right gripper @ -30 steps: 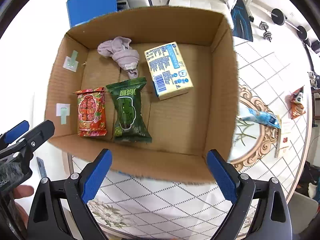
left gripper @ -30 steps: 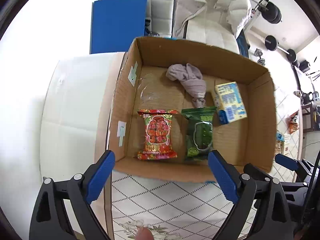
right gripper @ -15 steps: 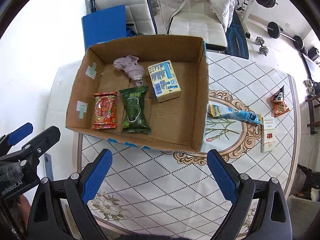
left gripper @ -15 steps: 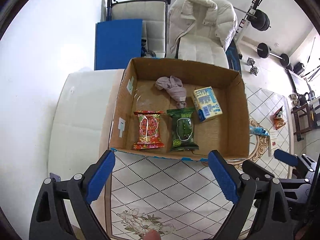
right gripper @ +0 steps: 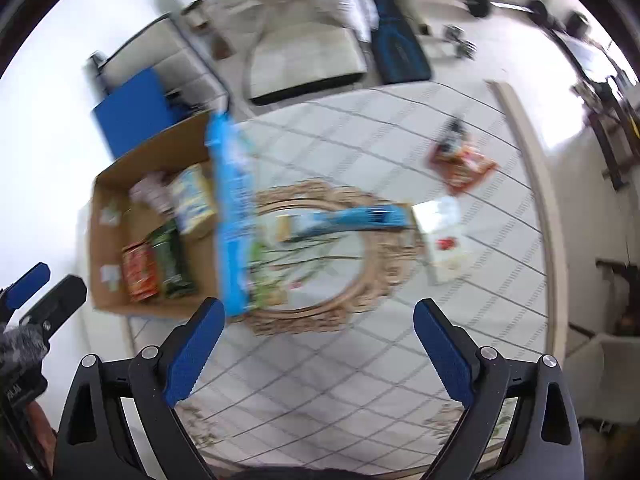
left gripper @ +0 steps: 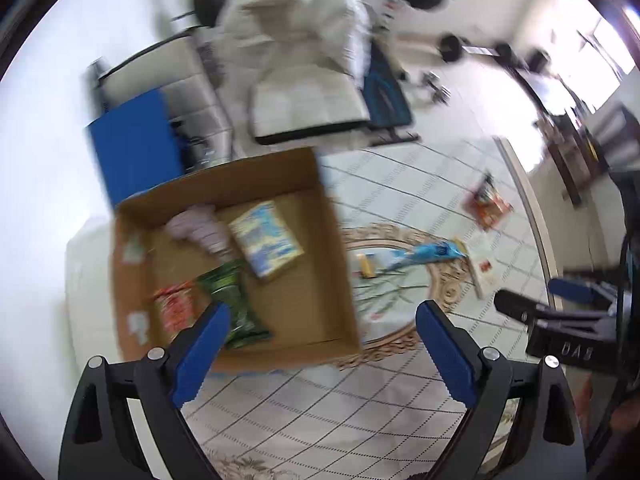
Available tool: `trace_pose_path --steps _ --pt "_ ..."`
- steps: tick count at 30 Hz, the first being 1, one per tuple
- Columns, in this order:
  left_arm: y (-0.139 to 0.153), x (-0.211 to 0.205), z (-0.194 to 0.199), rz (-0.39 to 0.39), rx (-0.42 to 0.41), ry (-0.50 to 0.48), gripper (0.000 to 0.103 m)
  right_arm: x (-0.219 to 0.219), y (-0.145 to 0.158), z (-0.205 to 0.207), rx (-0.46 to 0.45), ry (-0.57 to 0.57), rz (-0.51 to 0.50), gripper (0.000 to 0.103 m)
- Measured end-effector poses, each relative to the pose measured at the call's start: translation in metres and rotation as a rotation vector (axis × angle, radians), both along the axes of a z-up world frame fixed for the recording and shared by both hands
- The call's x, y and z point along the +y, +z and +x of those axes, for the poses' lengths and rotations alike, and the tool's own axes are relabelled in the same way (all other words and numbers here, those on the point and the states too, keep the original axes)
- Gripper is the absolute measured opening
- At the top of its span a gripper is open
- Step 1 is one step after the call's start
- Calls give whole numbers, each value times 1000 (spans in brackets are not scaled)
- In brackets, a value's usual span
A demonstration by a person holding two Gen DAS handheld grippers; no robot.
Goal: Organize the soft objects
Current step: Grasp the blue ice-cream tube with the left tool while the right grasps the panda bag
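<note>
1. Left wrist view: your left gripper (left gripper: pixel 322 344) has its fingers (left gripper: pixel 200 348) spread apart, holding nothing, over bare tabletop (left gripper: pixel 320 412) at 6 o'clock of the cardboard box (left gripper: pixel 340 248).
2. Inside the box lie a green packet (left gripper: pixel 236 304), a red packet (left gripper: pixel 172 312), a tissue pack (left gripper: pixel 266 240) and a grey cloth (left gripper: pixel 200 226).
3. A blue pouch (left gripper: pixel 424 254) lies at 3 o'clock of the box wall, apart from it.
4. Right wrist view: your right gripper (right gripper: pixel 318 344) is also spread wide and empty.
5. Only this view shows the tabletop's right edge (right gripper: pixel 536 184) and the snack bag (right gripper: pixel 460 164) near it.
</note>
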State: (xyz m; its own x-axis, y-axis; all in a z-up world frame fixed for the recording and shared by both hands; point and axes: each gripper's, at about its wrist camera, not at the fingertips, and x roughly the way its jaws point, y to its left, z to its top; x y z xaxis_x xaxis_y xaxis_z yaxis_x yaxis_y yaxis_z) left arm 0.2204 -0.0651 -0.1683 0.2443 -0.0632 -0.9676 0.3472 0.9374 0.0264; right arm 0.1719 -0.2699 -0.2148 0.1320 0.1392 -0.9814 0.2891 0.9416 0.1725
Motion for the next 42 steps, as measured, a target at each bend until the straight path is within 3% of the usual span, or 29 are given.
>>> trace_pose_path --steps 6,9,13,16,18,19,21,23,26,29,31,33,34,36,37,39,42 --pt "-97 -118 26 174 112 -307 95 -109 -58 6 110 -91 -1 97" --pt "-143 -151 30 271 152 -400 87 -135 -81 13 145 -88 0 98" --pt "-201 -174 38 359 247 -456 80 -154 -108 25 179 -59 24 98" --pt "-221 -182 43 374 284 -467 66 -161 -122 40 191 -27 34 98" --pt "-230 -186 46 382 309 -474 44 -165 -127 50 188 -11 33 98" --pt "-234 -186 48 379 327 -466 34 -166 -129 55 183 0 30 98" --pt "-233 -183 53 342 350 -417 30 -167 -133 70 171 34 25 98" --pt "-227 -175 62 239 402 -316 20 -166 -139 86 165 65 17 98" --pt "-222 -144 84 -8 541 -16 17 -164 -149 109 158 117 0 98" --pt "-224 -124 92 -113 570 132 17 -160 -166 133 178 165 -3 97" --pt "-227 -121 90 -117 566 148 18 -158 -179 143 209 180 24 97" --pt "-232 -125 87 -68 565 106 26 -159 -189 148 230 172 52 95" --pt "-234 -128 84 -35 554 82 33 -159 -190 150 233 166 56 88" --pt "-238 -139 78 13 536 16 35 -159 -196 153 250 148 81 69" --pt "-240 -145 74 33 528 -10 37 -160 -199 152 254 142 90 65" --pt "-239 -156 67 84 488 -53 37 -161 -203 152 262 132 106 58" --pt "-237 -169 61 107 453 -64 26 -163 -207 148 269 118 114 52"
